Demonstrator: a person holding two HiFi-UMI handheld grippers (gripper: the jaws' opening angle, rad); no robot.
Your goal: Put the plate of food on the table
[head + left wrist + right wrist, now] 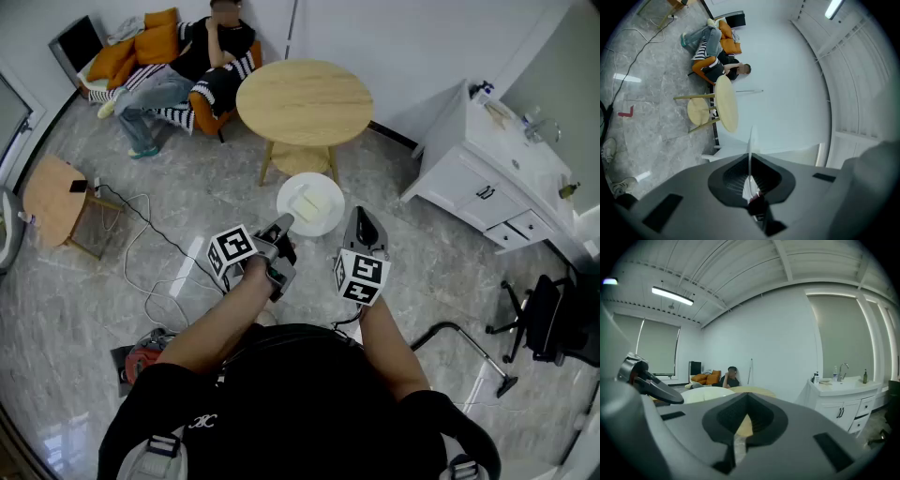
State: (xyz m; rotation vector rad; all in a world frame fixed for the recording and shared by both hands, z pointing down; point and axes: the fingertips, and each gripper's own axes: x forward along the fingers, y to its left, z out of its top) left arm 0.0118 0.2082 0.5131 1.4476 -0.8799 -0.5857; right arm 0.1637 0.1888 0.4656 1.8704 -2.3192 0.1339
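Observation:
A white plate [323,218] with pale yellow food [309,202] is held above the floor, just in front of the round wooden table [305,101]. My left gripper [284,223] is shut on the plate's near left rim. In the left gripper view the plate [750,145] shows edge-on as a thin white line between the jaws of the left gripper [750,180], with the table [726,104] beyond. My right gripper [364,217] hovers beside the plate's right edge, shut and holding nothing. The right gripper view shows the plate [701,393] at the left and the table [752,390] ahead.
A person [202,56] sits on orange cushions behind the table. A white sink cabinet [487,173] stands to the right, with a black office chair [553,319] nearer me. A small wooden side table [56,197] and cables [141,234] lie at the left.

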